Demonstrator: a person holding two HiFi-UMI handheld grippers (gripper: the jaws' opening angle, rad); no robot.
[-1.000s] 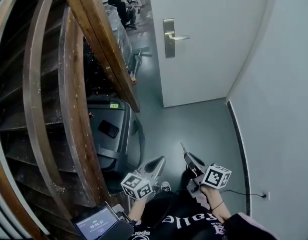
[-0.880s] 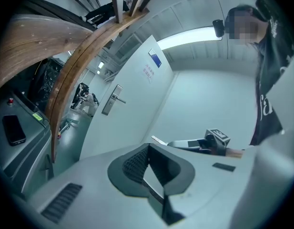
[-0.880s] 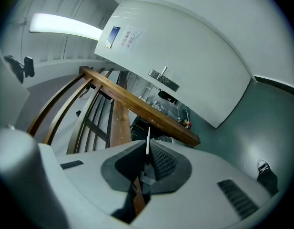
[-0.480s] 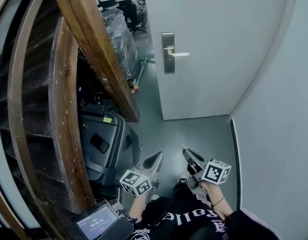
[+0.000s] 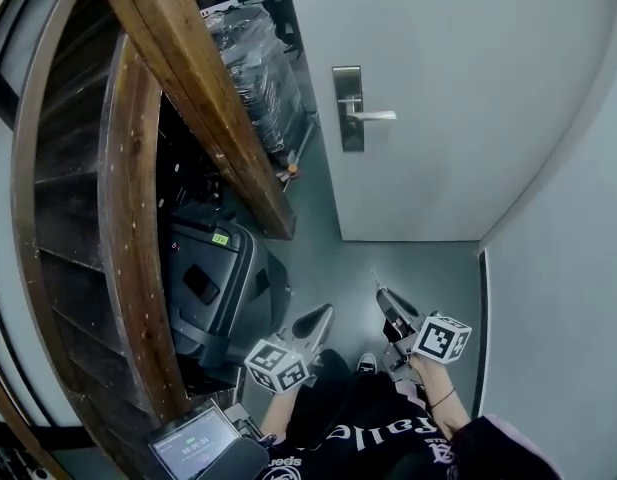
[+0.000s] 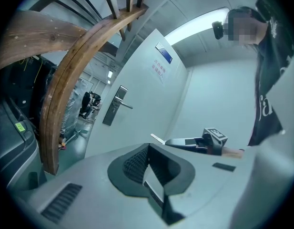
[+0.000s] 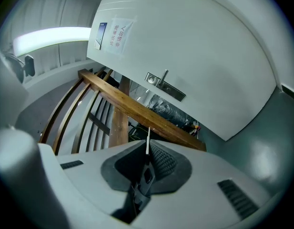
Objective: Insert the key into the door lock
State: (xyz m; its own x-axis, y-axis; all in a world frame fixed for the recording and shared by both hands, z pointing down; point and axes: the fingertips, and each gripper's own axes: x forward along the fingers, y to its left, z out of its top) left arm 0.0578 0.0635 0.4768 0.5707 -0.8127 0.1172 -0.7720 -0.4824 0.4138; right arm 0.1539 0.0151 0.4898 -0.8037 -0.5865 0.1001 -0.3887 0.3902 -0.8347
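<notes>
Filling the left half of the head view, we see a curved wooden staircase (image 5: 138, 218) whose heavy beam sweeps from the top edge down toward the centre. The white door (image 5: 458, 88) takes the upper right of the frame, with a pale grey wall (image 5: 568, 298) down the right side and grey floor (image 5: 408, 258) between them. Tucked under the stairs at centre left sits a black case (image 5: 213, 288), and above it, near the top edge, a plastic-wrapped stack (image 5: 258, 68). At the bottom centre we hold both tools low and side by side, over dark clothing (image 5: 378, 438) with pale lettering. The left gripper (image 5: 323, 315) has its jaws pressed together with nothing between them, as its own view shows plainly. The right gripper (image 5: 383, 293) is clamped on the key (image 5: 376, 280), whose thin blade sticks out past the jaw tips and angles up toward the door. In the right gripper view that blade stands straight up at the middle of the frame, its tip crossing the wooden beam, with the lock plate higher in the frame. A small lit screen (image 5: 188, 445) sits at the lower left corner. On the door, the metal lock plate (image 5: 348, 108) carries a lever handle (image 5: 373, 116) pointing right; the key is well apart from it, and we cannot make out the keyhole.
</notes>
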